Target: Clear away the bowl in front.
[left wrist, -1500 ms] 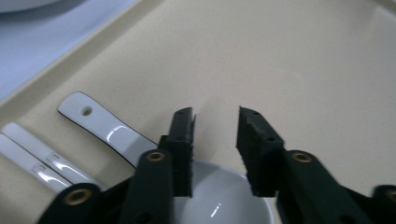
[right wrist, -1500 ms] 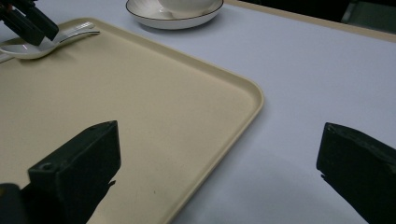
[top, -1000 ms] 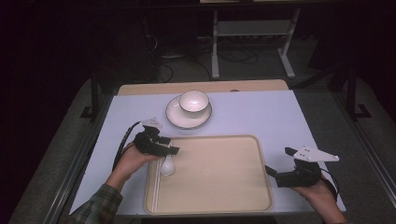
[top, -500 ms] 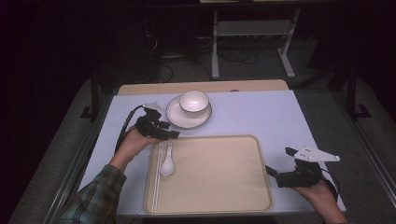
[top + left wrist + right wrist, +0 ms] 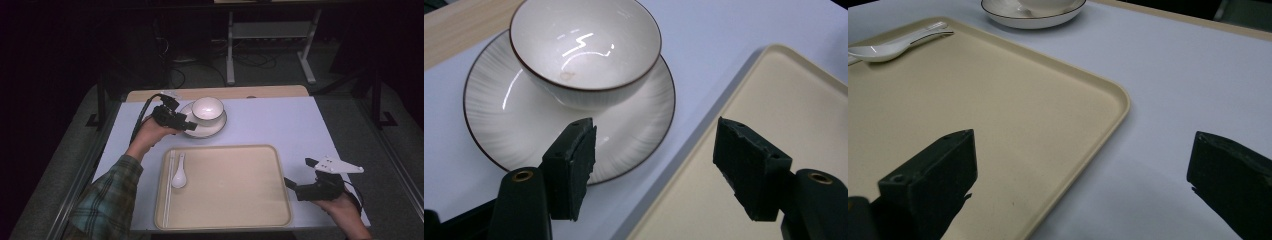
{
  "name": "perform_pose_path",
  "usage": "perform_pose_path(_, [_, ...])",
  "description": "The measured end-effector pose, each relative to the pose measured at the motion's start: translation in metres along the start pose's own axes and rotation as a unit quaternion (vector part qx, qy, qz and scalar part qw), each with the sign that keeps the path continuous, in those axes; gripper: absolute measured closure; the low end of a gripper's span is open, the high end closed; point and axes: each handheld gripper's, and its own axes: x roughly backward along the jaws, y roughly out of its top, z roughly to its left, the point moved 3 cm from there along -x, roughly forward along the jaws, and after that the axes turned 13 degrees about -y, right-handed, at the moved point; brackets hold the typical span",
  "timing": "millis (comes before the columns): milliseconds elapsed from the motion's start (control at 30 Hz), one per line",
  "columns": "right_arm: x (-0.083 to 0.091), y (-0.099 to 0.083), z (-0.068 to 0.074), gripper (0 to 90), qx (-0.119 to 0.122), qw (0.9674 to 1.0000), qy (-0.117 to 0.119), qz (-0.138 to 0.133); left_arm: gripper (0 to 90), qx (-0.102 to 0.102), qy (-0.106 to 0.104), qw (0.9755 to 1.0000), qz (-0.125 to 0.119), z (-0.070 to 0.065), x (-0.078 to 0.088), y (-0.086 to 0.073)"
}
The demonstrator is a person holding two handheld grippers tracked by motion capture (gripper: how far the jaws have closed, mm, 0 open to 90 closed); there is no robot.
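Jaws of the left gripper [image 5: 654, 172] stand wide and empty just beside the white ribbed ceramic bowl [image 5: 586, 52] on its round white saucer [image 5: 494, 120]. Right gripper [image 5: 1080, 185], also wide and empty, rests at the beige plastic tray [image 5: 998, 115] holding a white spoon [image 5: 885, 47].

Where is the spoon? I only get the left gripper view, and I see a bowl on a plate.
Observer: The white spoon lies on the beige tray, near its left edge, with nothing touching it.
Operator: Is my other gripper holding anything?
Observer: No. The right gripper hangs open over the tray's right edge, with nothing between its jaws.
Operator: How close am I to the bowl?
Observer: From the high view, the left gripper is open and right at the left rim of the plate under the bowl; I can't tell whether it touches.
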Motion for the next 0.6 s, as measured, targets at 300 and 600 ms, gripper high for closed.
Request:
perform_pose_path(300, [0.001,0.0,-0.001,0.0,-0.003,1.0,0.0,0.0,32.0,0.009,0.015,0.9999,0.001,0.014,-0.007,0.021])
perform_pose_path(600, [0.001,0.0,-0.001,0.0,-0.006,1.0,0.001,-0.001,27.5,0.021,0.036,0.9991,0.01,0.03,-0.018,0.036])
